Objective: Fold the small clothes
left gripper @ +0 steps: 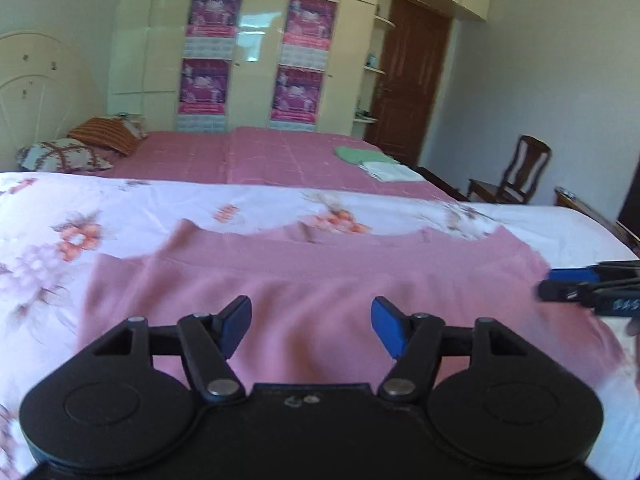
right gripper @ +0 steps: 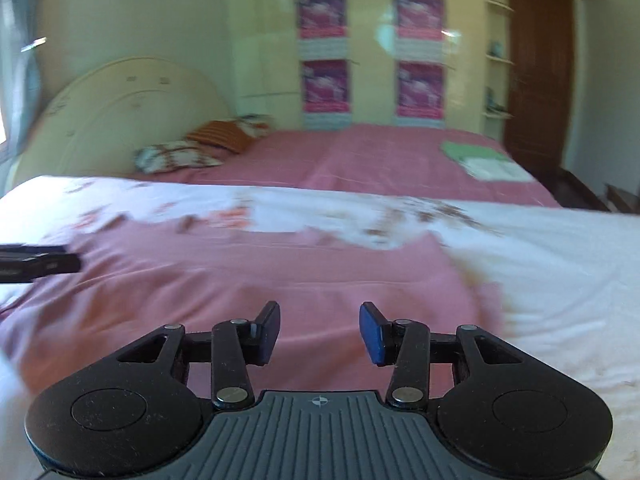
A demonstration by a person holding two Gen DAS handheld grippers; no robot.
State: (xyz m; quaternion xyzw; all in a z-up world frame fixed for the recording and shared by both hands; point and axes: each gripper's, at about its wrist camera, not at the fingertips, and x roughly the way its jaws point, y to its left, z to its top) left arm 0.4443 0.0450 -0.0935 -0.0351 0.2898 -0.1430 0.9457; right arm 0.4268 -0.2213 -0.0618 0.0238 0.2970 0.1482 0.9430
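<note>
A pink garment [left gripper: 320,280] lies spread on the white floral sheet [left gripper: 60,240] of the near bed. One layer lies over another, and its edge runs across the cloth. My left gripper [left gripper: 311,322] hovers over the near part of the garment, open, with nothing between its blue pads. At the right edge of the left wrist view is my right gripper [left gripper: 560,284]. The right wrist view shows the same pink garment [right gripper: 240,280] under my right gripper [right gripper: 320,326], also open and empty. My left gripper [right gripper: 60,262] pokes in from the left edge there.
Beyond lies a second bed with a pink cover [left gripper: 260,156]; on it are two pillows [left gripper: 64,156] and folded green [left gripper: 356,153] and white [left gripper: 390,170] cloths. A cream wardrobe [left gripper: 256,40] stands behind, with a brown door [left gripper: 412,80] and a wooden chair [left gripper: 516,176] to the right.
</note>
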